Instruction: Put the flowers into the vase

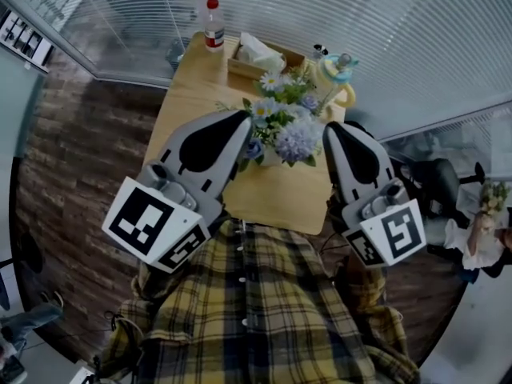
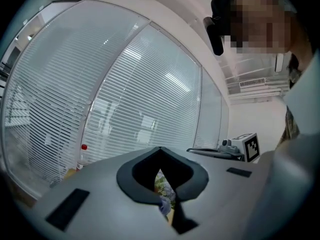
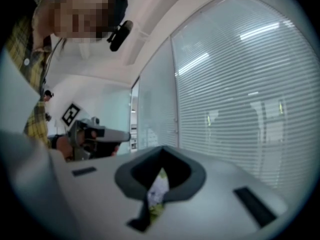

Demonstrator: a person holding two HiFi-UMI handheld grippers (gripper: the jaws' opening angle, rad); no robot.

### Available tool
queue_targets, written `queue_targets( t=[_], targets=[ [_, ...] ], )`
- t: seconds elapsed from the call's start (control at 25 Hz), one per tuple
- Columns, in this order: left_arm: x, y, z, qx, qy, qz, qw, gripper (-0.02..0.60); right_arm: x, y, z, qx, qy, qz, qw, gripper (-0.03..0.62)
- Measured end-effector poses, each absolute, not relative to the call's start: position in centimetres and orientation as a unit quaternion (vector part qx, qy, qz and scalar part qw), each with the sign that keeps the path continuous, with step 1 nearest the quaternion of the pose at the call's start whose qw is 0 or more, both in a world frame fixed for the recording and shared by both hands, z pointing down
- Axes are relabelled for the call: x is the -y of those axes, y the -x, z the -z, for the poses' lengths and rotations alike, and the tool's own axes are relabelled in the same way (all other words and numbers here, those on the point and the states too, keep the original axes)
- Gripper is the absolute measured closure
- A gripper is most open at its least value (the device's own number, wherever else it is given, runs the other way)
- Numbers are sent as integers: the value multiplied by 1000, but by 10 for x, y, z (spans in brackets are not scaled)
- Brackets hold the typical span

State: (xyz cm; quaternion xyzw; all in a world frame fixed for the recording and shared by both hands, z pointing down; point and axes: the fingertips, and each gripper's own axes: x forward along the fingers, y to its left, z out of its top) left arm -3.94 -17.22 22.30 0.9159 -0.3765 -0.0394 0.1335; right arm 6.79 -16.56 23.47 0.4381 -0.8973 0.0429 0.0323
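Jaws together, flowers (image 1: 286, 128) ahead, bottle (image 1: 214, 26), tissue box (image 1: 258, 59) behind

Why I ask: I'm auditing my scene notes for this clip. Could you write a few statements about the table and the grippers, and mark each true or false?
1. The bottle at the far end of the table has a red cap. True.
2. The flowers lie on the floor. False: they are over the table, between the left gripper and the right gripper.
3. The left gripper is wide open. False: its jaws are together.
4. A tissue box sits beyond the flowers. True.
5. The person wears a plain white shirt. False: it is a yellow plaid shirt.
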Motion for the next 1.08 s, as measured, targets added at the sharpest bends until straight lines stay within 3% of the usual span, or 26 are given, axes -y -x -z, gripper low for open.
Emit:
queue_targets(
  t=[1.08],
  targets=[
    [182,36,-237,324,-939,-9,118,572,181,-63,-247,891,-445,-53,69,582]
  ],
)
